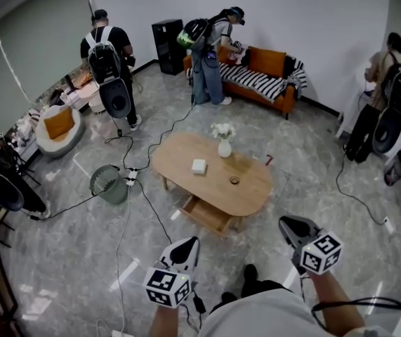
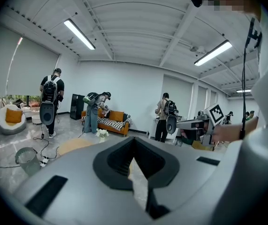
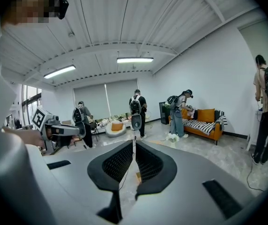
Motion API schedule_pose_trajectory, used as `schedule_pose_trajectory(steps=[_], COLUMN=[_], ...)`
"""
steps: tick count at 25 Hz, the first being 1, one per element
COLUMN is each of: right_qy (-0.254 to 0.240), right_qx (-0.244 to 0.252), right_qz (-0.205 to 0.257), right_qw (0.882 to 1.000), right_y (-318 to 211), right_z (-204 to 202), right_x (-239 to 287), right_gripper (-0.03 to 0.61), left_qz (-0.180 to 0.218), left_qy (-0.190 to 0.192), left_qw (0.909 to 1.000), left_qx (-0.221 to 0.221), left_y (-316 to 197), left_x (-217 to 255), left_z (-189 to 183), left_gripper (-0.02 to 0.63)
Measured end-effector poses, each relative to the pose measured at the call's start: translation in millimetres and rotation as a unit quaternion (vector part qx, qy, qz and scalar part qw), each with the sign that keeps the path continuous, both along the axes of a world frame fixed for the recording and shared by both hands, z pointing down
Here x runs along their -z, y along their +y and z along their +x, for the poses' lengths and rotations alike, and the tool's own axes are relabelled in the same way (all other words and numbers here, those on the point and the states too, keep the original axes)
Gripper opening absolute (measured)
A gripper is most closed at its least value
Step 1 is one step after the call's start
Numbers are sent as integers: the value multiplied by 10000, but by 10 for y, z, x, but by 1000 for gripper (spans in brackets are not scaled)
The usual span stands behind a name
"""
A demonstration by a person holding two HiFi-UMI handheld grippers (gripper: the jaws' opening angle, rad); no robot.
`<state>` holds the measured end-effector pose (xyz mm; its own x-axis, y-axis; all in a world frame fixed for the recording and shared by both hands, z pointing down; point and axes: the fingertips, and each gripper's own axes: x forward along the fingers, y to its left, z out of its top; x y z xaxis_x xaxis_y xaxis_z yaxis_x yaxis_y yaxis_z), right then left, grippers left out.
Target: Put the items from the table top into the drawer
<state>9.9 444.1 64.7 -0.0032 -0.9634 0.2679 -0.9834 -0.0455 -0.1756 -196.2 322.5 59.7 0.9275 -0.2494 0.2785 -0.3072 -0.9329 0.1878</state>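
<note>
An oval wooden coffee table (image 1: 186,154) stands mid-room in the head view. On it are a small white box (image 1: 199,166), a white vase of white flowers (image 1: 225,146) and a small dark round thing (image 1: 234,180). Below the table's near edge a wooden drawer (image 1: 207,215) is pulled out. My left gripper (image 1: 189,243) and right gripper (image 1: 286,223) are held in the air short of the table, apart from everything on it. In the left gripper view the left gripper (image 2: 134,140) has its tips together and empty. In the right gripper view the right gripper (image 3: 134,142) is likewise shut on nothing.
A green wire bin (image 1: 109,183) and a power strip with black cables (image 1: 131,177) lie on the floor left of the table. An orange sofa (image 1: 256,76) stands at the back wall. Three people with backpacks stand around the room's edges. A white round chair (image 1: 58,128) is at the left.
</note>
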Motion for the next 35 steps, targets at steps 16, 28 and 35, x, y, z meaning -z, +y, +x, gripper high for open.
schedule_pose_trajectory(steps=[16, 28, 35], right_qy=[-7, -130, -158], right_qx=[321, 519, 711], right_qz=[-55, -96, -189], right_qw=[9995, 9985, 9972], right_y=[-585, -1142, -1488], right_z=[112, 540, 805], right_x=[-51, -173, -254], right_gripper=[43, 43, 43], left_qz=[-61, -117, -178], left_qy=[-82, -202, -260], left_qw=[9995, 9982, 9974], left_qx=[313, 557, 653], left_y=[-399, -800, -1066], left_x=[-74, -153, -169], left_z=[75, 400, 723], left_gripper=[2, 2, 2])
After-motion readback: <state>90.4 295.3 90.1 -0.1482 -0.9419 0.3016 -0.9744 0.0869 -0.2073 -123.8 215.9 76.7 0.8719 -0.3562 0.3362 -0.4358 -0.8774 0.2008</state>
